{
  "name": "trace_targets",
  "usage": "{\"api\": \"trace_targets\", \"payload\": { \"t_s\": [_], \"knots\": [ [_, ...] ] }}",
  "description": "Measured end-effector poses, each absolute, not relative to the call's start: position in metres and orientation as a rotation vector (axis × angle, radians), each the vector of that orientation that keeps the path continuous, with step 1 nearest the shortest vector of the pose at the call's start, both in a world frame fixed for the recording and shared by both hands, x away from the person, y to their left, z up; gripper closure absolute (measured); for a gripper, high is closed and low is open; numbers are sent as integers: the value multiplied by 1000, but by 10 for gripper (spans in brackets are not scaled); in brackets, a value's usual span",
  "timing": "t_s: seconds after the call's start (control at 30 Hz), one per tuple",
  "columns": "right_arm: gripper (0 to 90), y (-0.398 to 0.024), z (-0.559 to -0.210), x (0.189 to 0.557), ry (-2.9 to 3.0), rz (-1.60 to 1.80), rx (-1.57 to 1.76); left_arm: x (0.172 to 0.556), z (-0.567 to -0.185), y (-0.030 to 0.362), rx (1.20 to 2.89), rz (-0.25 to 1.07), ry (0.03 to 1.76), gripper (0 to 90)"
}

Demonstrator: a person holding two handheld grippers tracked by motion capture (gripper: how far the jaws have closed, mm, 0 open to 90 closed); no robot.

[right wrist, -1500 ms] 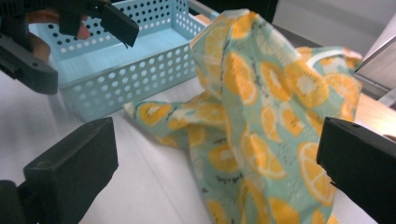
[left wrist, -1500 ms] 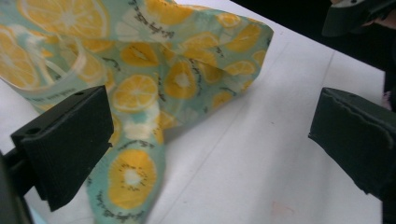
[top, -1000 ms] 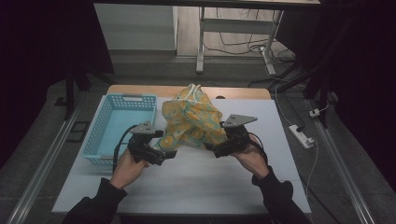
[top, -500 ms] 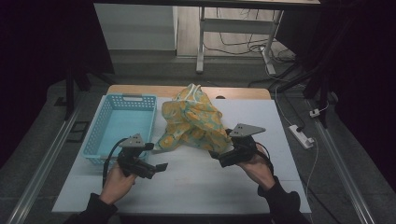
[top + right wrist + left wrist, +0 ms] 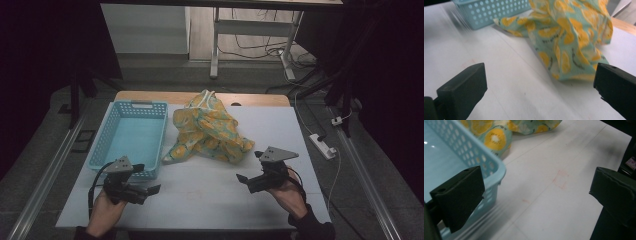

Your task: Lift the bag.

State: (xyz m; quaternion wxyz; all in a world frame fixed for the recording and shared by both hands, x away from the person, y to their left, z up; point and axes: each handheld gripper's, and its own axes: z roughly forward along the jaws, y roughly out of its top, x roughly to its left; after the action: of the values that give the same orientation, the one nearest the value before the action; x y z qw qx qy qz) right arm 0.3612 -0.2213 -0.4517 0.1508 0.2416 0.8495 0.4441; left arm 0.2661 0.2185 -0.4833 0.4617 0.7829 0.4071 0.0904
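White table (image 5: 210,195) holds the fruit-print cloth (image 5: 207,130) beyond both spread, empty claws.

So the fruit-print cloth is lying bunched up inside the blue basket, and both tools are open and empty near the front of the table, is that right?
Not quite. The fruit-print cloth lies bunched on the white table, beside the blue basket, not inside it; the high view shows the basket empty. The rest stands: the left tool and right tool are open and empty near the front of the table.
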Motion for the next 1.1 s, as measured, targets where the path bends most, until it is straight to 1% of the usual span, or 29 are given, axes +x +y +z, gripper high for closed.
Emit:
{"api": "trace_targets", "payload": {
  "t_s": [0.3,0.6,0.87,1.1],
  "knots": [
    [0,-246,-459,348,2399,1246,749,240,-491,247,1878,263,1084,0],
    [0,-283,-468,332,2334,1208,863,218,-503,272,1854,304,1182,0],
    [0,-317,-483,320,2293,1162,988,210,-513,286,1829,297,1246,0],
    [0,-334,-496,313,2307,1118,1077,205,-521,294,1831,295,1303,0]
  ]
}}
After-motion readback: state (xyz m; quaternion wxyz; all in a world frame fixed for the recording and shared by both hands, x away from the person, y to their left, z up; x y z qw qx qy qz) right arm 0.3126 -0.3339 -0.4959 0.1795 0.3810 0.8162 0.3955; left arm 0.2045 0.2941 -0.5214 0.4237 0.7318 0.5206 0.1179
